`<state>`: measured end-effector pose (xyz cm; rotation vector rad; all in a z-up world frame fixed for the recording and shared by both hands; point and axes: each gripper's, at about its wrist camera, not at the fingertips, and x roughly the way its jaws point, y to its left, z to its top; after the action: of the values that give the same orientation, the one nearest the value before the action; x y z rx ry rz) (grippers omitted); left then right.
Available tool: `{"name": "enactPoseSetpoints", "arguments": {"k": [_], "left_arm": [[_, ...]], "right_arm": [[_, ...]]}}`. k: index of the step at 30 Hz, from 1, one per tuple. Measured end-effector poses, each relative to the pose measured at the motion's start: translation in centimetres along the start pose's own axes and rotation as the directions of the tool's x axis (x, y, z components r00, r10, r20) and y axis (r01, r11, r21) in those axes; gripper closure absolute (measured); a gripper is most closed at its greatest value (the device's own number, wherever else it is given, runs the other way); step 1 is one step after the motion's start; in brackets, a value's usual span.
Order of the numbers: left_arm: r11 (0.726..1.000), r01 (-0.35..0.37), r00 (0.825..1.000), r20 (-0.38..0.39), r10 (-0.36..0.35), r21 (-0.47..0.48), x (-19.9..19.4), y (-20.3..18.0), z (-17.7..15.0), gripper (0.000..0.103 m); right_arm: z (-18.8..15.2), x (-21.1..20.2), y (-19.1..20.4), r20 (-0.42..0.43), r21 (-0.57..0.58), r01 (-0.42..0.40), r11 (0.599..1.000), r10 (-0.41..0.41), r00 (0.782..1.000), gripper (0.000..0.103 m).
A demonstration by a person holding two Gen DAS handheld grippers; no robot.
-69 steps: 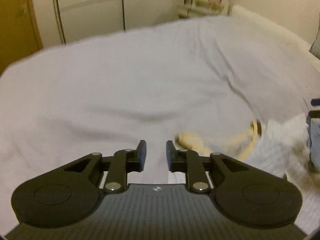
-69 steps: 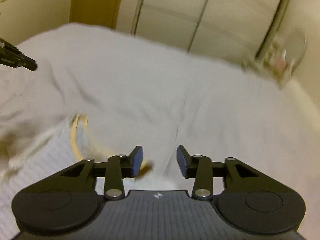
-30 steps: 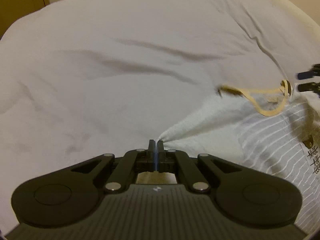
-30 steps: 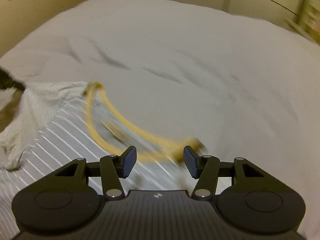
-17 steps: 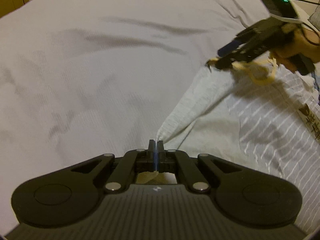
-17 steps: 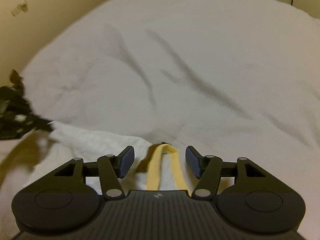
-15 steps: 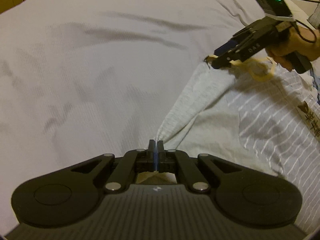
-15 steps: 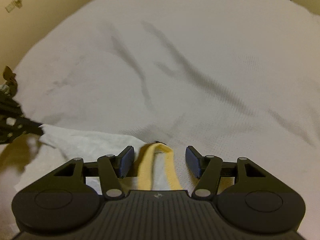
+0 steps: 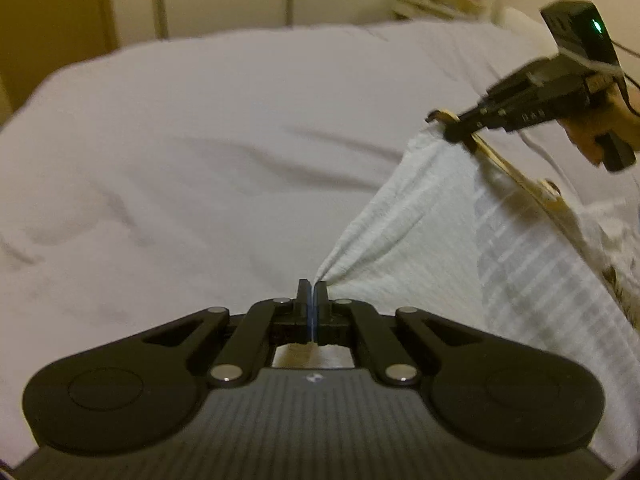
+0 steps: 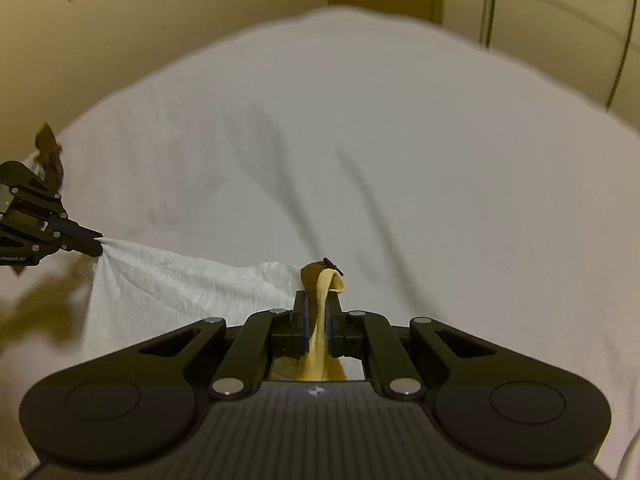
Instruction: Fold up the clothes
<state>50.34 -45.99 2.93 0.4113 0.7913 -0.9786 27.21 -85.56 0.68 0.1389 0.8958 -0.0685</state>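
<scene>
each wrist view looks forward along its own fingers, low and close over the white bedsheet; both share the white striped shirt stretched between them.

Each hand-held gripper is matte black, with silver rivets, blue finger pads and ribbed housing.

The left gripper is sitting at the lower centre of its own view, jaws pressed together on a pinch of fabric; the right gripper is likewise clamping shut (a yellow band caught between its fingers); in the left view's upper right, the person's hand is gripping the right tool, angled downward to the left.
</scene>
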Motion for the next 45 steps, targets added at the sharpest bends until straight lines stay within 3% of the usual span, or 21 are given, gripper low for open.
{"name": "enactPoseSetpoints", "arguments": {"k": [2, 5, 6, 7, 11, 14, 18, 24, 26, 28, 36, 40, 41, 45], "left_arm": [[0.999, -0.036, 0.999, 0.003, 0.036, -0.025, 0.2, 1.4, 0.6, 0.103], [0.994, -0.081, 0.995, -0.069, 0.077, -0.07, 2.3, 2.7, 0.0, 0.103], [0.992, -0.101, 0.991, -0.09, 0.095, -0.071, 2.6, 2.7, -0.5, 0.103], [0.99, -0.121, 0.987, -0.111, 0.113, -0.072, 2.9, 2.7, -1.0, 0.103], [0.982, -0.17, 0.975, -0.161, 0.156, -0.077, 3.0, 2.2, -2.9, 0.101], [0.978, -0.191, 0.971, -0.163, 0.177, -0.077, 2.2, 1.6, -3.5, 0.101], [0.983, -0.156, 0.983, -0.113, 0.145, -0.093, 1.4, -1.0, -2.7, 0.1], [0.999, 0.018, 0.996, -0.088, -0.013, 0.048, 3.9, -10.5, 1.0, 0.097], [0.991, 0.077, 0.994, -0.091, -0.066, 0.112, 5.3, -14.0, 2.3, 0.092], [0.975, 0.127, 0.989, -0.095, -0.111, 0.181, 6.6, -17.6, 3.4, 0.09], [0.881, 0.249, 0.968, -0.13, -0.214, 0.401, 12.8, -28.4, 8.0, 0.077], [0.826, 0.282, 0.959, -0.156, -0.235, 0.487, 17.1, -32.2, 10.5, 0.077], [0.813, 0.285, 0.958, -0.174, -0.227, 0.508, 18.6, -33.1, 11.1, 0.077], [0.774, 0.314, 0.943, -0.274, -0.188, 0.55, 23.2, -35.1, 12.2, 0.076]], "right_arm": [[2.0, 0.6, 0.3, 0.032, -0.015, -0.002, 1.0, 0.003, 0.999, 0.097], [3.3, 3.2, 1.0, 0.02, -0.03, 0.005, 1.0, -0.004, 1.0, 0.095], [3.1, 4.3, 1.2, -0.001, -0.027, 0.012, 1.0, -0.012, 1.0, 0.085], [2.7, 5.1, 1.6, -0.015, -0.021, 0.025, 0.999, -0.025, 1.0, 0.067], [-0.2, 3.0, 2.1, 0.035, 0.044, 0.077, 0.996, -0.078, 0.996, 0.064], [-4.2, -1.1, 0.0, 0.019, 0.113, 0.143, 0.983, -0.146, 0.989, 0.064], [-11.6, -7.5, -4.1, -0.08, 0.206, 0.274, 0.939, -0.263, 0.961, 0.063], [-24.3, -15.5, -9.5, -0.213, 0.401, 0.404, 0.823, -0.345, 0.914, 0.061], [-27.6, -17.3, -11.2, -0.22, 0.494, 0.408, 0.768, -0.343, 0.913, 0.061], [-30.2, -18.6, -12.7, -0.207, 0.552, 0.391, 0.736, -0.333, 0.92, 0.061], [-33.0, -18.1, -13.1, -0.152, 0.608, 0.258, 0.751, -0.208, 0.966, 0.061], [-33.9, -19.6, -12.5, -0.074, 0.668, 0.17, 0.724, -0.162, 0.984, 0.082], [-34.1, -19.9, -12.3, -0.059, 0.676, 0.164, 0.719, -0.168, 0.984, 0.101], [-34.5, -20.1, -12.0, -0.032, 0.689, 0.146, 0.71, -0.172, 0.985, 0.102]]}}
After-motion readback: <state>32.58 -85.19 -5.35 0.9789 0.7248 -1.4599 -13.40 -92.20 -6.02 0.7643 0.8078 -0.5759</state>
